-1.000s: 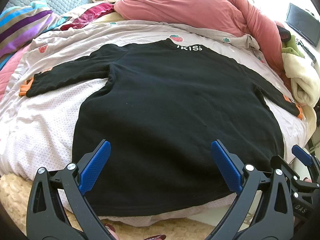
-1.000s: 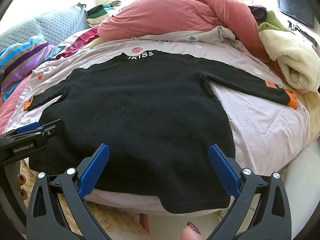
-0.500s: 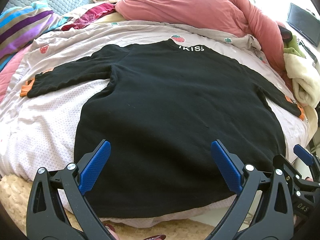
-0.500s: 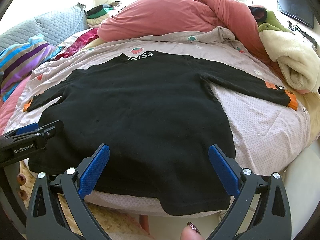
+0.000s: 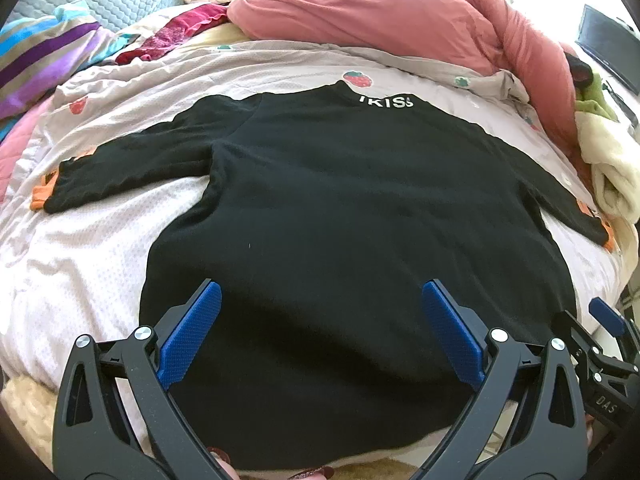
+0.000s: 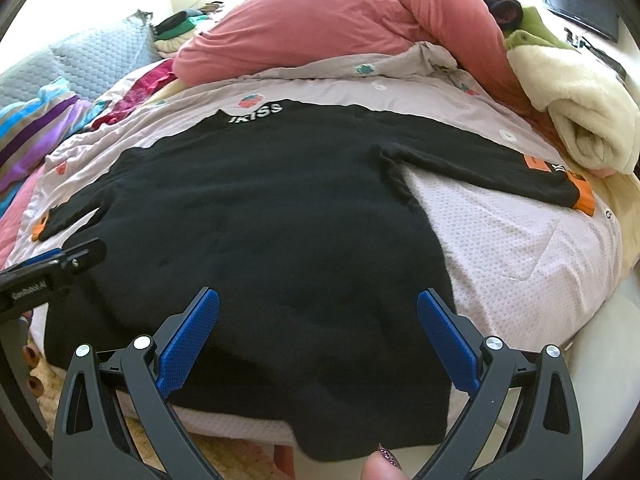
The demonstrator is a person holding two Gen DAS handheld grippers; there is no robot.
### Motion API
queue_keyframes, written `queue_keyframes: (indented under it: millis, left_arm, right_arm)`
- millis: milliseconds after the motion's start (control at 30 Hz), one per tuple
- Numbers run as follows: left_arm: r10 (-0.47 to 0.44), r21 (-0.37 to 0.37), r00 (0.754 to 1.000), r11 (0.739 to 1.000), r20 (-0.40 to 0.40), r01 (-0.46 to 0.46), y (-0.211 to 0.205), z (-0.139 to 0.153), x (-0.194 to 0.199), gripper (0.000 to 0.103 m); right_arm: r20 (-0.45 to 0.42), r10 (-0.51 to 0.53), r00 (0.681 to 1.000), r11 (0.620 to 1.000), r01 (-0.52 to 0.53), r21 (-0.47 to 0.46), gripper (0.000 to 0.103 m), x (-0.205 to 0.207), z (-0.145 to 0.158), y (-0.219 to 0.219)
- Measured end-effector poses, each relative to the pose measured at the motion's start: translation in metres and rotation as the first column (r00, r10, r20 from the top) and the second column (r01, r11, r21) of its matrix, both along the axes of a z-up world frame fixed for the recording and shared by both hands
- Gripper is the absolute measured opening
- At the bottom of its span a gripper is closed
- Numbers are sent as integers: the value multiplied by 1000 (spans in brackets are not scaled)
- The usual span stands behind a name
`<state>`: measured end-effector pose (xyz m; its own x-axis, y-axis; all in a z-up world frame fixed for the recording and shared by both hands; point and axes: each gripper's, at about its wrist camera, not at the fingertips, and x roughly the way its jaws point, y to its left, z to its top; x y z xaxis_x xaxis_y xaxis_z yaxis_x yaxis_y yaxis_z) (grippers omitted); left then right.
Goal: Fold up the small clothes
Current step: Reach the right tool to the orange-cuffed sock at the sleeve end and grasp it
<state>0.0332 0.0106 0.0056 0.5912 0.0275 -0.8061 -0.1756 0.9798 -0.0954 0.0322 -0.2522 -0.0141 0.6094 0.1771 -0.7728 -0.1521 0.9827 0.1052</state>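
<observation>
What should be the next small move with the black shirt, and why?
Probably bring the open right gripper across to the right sleeve to fold it inward: the black shirt lies flat with both sleeves spread out, and the left gripper holds nothing.

Sunlit bed – pink duvet, striped pillow, dark screen beside it
</observation>
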Motion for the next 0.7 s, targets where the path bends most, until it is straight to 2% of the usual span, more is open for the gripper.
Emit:
queue_keyframes:
  millis: [400, 533, 700]
  left_arm:
    - [-13, -12, 1000, 1000, -12, 13, 1, 3, 47, 94]
    - [-23, -22, 999, 1000, -26, 23, 1, 3, 66, 94]
    - [-37, -19, 999, 999, -37, 37, -2, 2, 88, 94]
  right_arm:
    - [-48, -161, 986, 986, 163, 31, 99, 49, -11, -55]
    - [-63, -231, 971, 972, 233, 34, 99, 65, -15, -83]
    - [-82, -351, 933, 935, 354, 35, 99, 91, -24, -126]
